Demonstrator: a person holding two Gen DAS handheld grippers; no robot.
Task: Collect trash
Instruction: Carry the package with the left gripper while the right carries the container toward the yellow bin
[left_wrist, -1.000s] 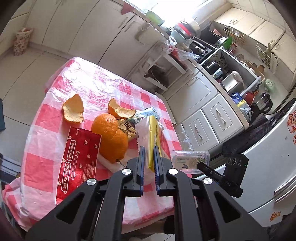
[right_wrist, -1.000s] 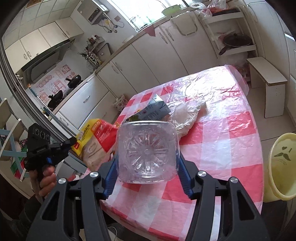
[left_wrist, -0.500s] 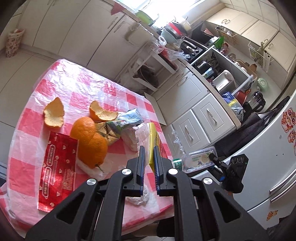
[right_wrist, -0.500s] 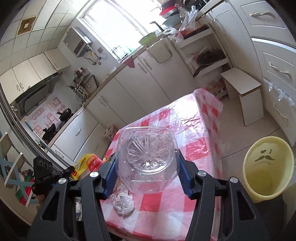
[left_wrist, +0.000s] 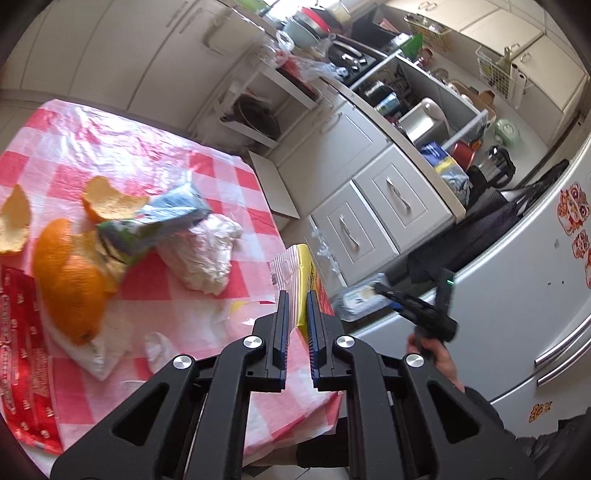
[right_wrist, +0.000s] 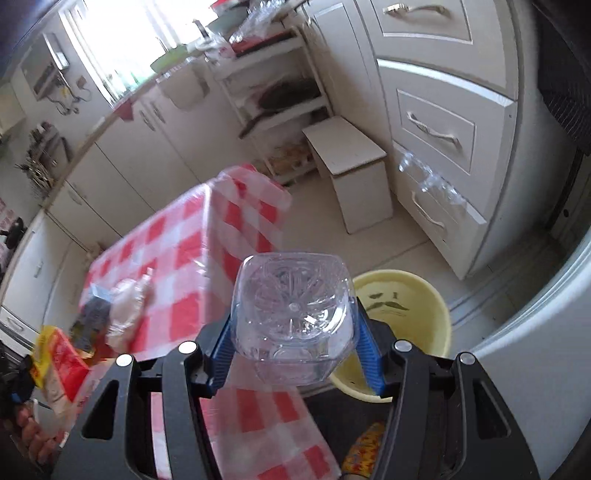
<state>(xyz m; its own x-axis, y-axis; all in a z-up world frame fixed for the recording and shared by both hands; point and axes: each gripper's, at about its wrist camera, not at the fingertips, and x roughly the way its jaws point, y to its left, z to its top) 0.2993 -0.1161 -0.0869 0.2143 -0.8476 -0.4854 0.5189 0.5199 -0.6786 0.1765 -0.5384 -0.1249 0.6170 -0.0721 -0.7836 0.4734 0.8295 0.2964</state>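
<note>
Here, at the left edge of the left wrist view, we see a red wrapper (left_wrist: 22, 354) cut off by the frame, then orange peel (left_wrist: 70, 273), a blue-green packet (left_wrist: 155, 221) and crumpled white tissue (left_wrist: 207, 254) strewn over the red-checked tablecloth (left_wrist: 110, 155). At lower centre, our left gripper (left_wrist: 296, 314) is clenched on a yellow and red snack bag (left_wrist: 306, 273), which blocks the table's edge behind it. To the lower right, our right hand (left_wrist: 436, 354) grips the other tool against the grey fridge (left_wrist: 535, 295).

In the right wrist view, that snack bag (right_wrist: 59, 362) appears blurred at lower left, with the table's litter too smeared to make out. At centre, our right gripper (right_wrist: 295, 332) is grasping a clear plastic bottle (right_wrist: 293, 314) bottom-first, hiding its neck. Just behind it, right of centre, stands a yellow bin (right_wrist: 417, 317) with a moustache mark, partly covered by bottle and blue pad. White drawers (right_wrist: 436, 129) fill the upper right.
</note>
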